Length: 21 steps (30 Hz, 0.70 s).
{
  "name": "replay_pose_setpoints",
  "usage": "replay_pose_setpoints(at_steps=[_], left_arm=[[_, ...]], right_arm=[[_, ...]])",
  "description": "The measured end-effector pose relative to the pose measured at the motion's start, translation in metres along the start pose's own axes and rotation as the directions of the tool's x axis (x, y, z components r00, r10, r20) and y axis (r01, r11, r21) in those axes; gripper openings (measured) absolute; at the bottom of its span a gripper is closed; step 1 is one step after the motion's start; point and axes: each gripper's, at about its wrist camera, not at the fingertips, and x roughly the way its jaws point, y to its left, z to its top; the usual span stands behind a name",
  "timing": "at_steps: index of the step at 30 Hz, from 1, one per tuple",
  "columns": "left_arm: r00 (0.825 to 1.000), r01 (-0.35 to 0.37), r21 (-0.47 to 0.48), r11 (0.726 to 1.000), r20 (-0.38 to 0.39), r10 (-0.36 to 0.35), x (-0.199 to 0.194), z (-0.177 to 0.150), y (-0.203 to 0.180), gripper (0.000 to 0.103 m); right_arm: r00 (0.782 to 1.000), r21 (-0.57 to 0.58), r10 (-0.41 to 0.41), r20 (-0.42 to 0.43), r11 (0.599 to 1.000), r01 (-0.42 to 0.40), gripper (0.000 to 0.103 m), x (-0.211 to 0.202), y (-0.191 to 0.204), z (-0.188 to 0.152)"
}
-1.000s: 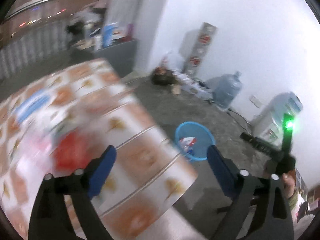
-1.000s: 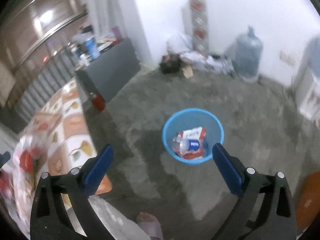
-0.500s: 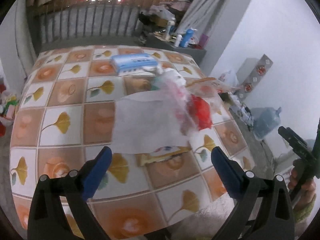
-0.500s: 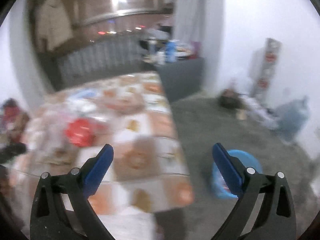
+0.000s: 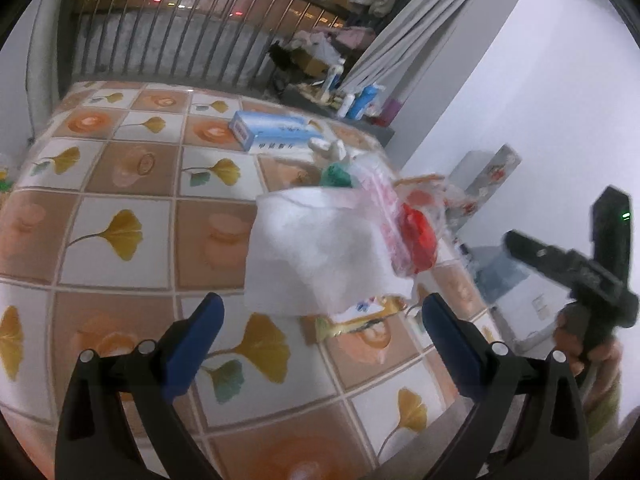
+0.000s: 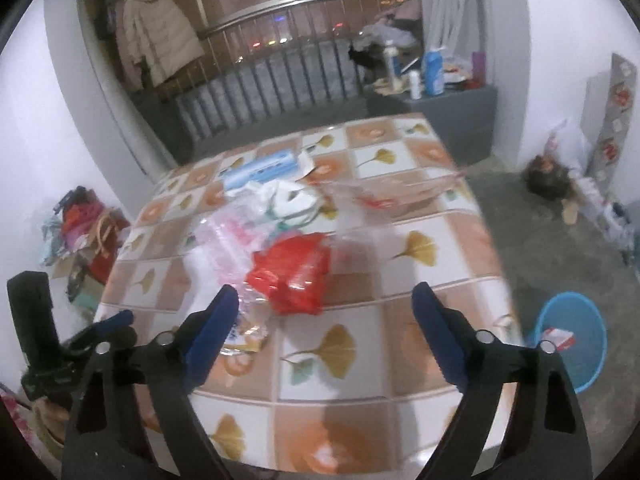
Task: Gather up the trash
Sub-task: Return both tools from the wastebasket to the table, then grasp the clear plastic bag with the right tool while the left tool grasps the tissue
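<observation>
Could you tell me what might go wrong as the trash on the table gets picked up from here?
The red wrapper lies tangled with clear plastic bags, so a grab may drag neighbours off the table. The white tissue covers smaller wrappers that could be missed. The blue bin stands on the floor past the table's edge, so loose pieces may drop short.

A square table covered in a ginkgo-leaf patterned tile cloth [image 6: 420,240] stands before a metal balcony railing [image 6: 280,76]. Near its middle lies a heap of litter: a crumpled red plastic bag [image 6: 292,276], with a flat white paper sheet [image 5: 320,256] beside it and a clear plastic wrapper [image 6: 228,232] against both. Behind the heap lies a long blue and white cardboard box [image 5: 276,130]. On the floor right of the table sits a round blue plastic basket [image 6: 572,344] with rubbish in it.
</observation>
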Motion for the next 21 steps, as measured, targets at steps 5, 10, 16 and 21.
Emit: replay_pose_setpoints(at_steps=[5, 10, 16, 21], left_arm=[[1.0, 0.022, -0.028, 0.999, 0.007, -0.022, 0.016, 0.023, 0.019, 0.097], [0.994, 0.072, 0.019, 0.997, -0.085, -0.071, 0.047, 0.054, 0.027, 0.097], [0.985, 0.101, 0.099, 0.99, -0.148, -0.086, 0.084, 0.077, 0.03, 0.087], [0.973, 0.124, 0.044, 0.991, -0.201, -0.113, 0.112, 0.081, 0.043, 0.066]], right_arm=[[0.999, 0.026, 0.024, -0.045, 0.999, -0.023, 0.07, 0.017, 0.008, 0.004], [0.998, 0.045, 0.029, -0.051, 0.999, -0.027, 0.068, 0.017, 0.009, 0.005], [0.998, 0.046, 0.035, -0.052, 0.998, -0.033, 0.066, 0.012, 0.008, 0.006], [0.996, 0.084, 0.06, -0.069, 0.995, -0.054, 0.063, 0.014, 0.005, 0.002]])
